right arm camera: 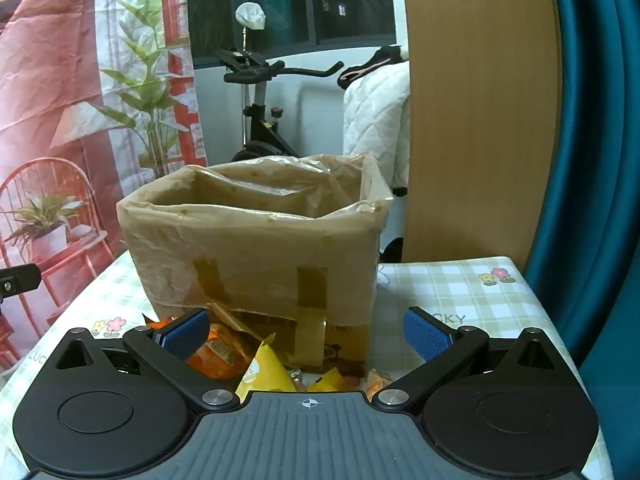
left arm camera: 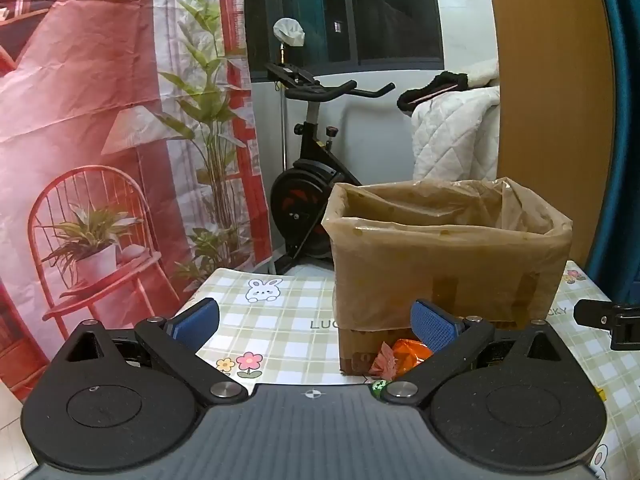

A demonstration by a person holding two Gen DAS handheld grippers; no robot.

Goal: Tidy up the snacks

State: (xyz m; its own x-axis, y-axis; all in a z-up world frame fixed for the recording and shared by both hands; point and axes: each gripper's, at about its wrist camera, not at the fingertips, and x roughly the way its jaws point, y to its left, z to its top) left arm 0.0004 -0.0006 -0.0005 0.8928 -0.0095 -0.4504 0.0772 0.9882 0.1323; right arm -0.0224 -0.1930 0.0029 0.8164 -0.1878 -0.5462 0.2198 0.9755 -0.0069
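Now both your left tool (left arm camera: 314,326) and right tool (right arm camera: 306,334) gape wide and empty, snacks (right arm camera: 264,368) piled against the lined box (right arm camera: 256,240) mid-table, so a careless reach could crush wrappers.

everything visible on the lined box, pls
The cardboard box stands upright on the checked tablecloth, top open. A thin translucent brown plastic liner is folded over its rim and hangs most of the way down; tape strips show through the liner. Its contents are hidden. Wrapped snacks lie against its front base. Neither gripper touches it.
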